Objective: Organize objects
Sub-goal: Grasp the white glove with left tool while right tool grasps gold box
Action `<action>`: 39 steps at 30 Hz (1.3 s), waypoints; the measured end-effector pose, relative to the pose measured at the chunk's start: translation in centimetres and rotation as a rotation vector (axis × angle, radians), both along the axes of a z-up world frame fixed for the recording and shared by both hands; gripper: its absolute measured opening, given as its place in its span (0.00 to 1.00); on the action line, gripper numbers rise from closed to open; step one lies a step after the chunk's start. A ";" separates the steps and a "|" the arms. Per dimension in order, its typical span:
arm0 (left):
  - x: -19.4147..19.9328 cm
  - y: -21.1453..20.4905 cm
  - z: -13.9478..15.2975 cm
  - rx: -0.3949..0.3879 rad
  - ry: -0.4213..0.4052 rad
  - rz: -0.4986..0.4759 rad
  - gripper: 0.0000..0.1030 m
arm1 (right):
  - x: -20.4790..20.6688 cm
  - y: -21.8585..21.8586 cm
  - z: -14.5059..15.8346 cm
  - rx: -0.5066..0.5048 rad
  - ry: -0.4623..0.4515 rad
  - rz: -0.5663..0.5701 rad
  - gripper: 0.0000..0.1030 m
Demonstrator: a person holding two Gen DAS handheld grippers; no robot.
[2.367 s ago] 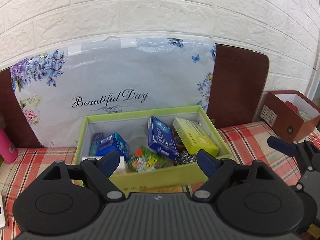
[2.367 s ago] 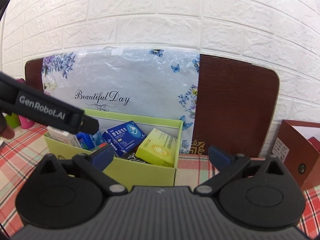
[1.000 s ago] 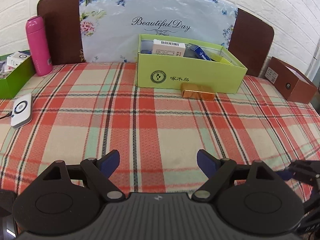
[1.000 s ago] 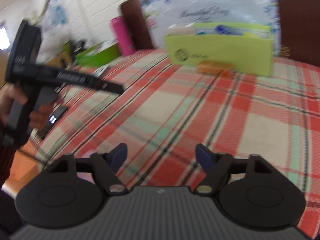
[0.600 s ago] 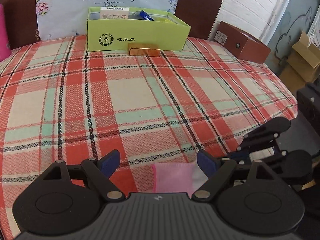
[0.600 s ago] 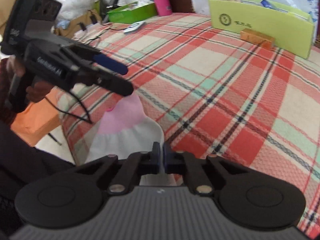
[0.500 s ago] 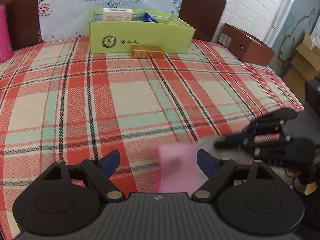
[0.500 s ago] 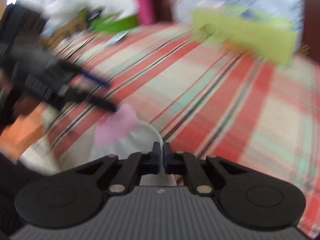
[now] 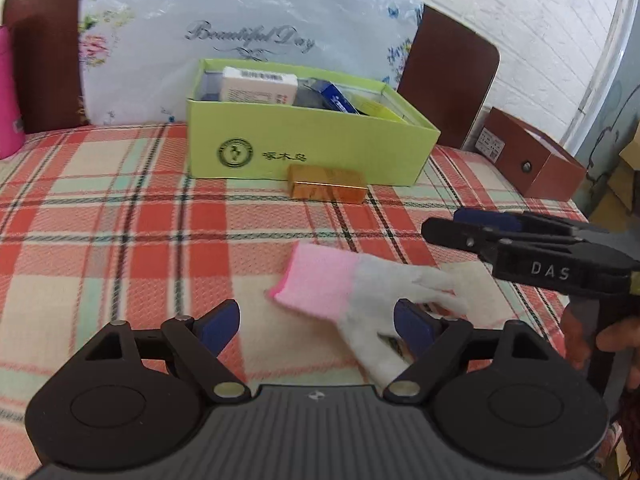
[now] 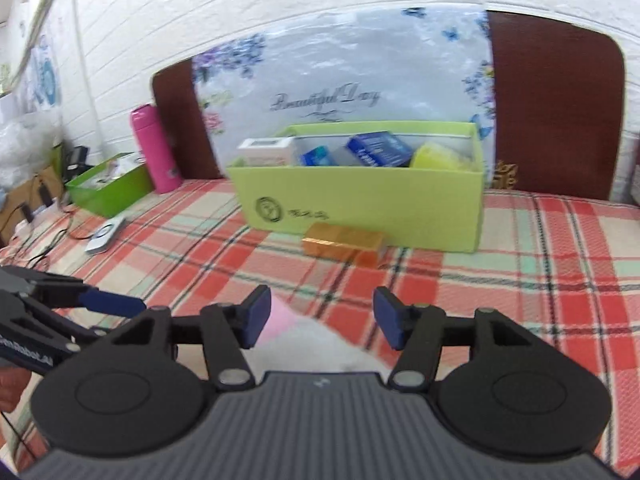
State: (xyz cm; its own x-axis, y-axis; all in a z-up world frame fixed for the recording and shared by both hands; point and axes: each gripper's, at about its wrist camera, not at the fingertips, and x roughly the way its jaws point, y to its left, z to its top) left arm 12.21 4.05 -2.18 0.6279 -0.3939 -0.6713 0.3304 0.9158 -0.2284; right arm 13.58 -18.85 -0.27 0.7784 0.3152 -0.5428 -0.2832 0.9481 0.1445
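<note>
Glove [image 9: 360,292] lies before backdrop [image 9: 248,20] reading "Beautiful Day".

Both wrist views I see look forward, low over the plaid desk [image 9: 120,208], sharing the green box [image 9: 312,148] [image 10: 368,204]; the right view is somewhat blurred.

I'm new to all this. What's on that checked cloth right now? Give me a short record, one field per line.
Surface: plaid cloth
Glove: pink-cuffed white glove lying flat on the cloth, near edge
Green box: open, holds several small cartons
Gold box: on the cloth, just in front of the green box
Left gripper: fingers wide apart, holding nothing
Right gripper: fingers just opened, glove below them, not gripped
Pink bottle: upright, left of the green box
</note>
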 end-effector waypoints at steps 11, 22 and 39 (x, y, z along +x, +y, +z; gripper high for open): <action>2.5 -4.1 -3.6 0.043 0.062 -0.066 0.85 | 9.9 -0.6 -3.2 0.032 0.079 -0.003 0.66; 3.8 -1.5 -3.1 0.085 0.012 -0.042 0.22 | 9.6 1.6 -3.2 0.101 0.105 0.182 0.64; 1.6 -1.1 -2.7 -0.087 0.147 0.175 0.63 | 6.5 1.4 -4.5 -0.160 0.076 0.120 0.32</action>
State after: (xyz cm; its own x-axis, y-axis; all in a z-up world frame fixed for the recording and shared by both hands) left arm 13.82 2.94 -4.90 0.5899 -0.3478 -0.7287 0.1255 0.9310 -0.3427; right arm 20.06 -17.41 -4.81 0.6955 0.3087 -0.6489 -0.3897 0.9207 0.0203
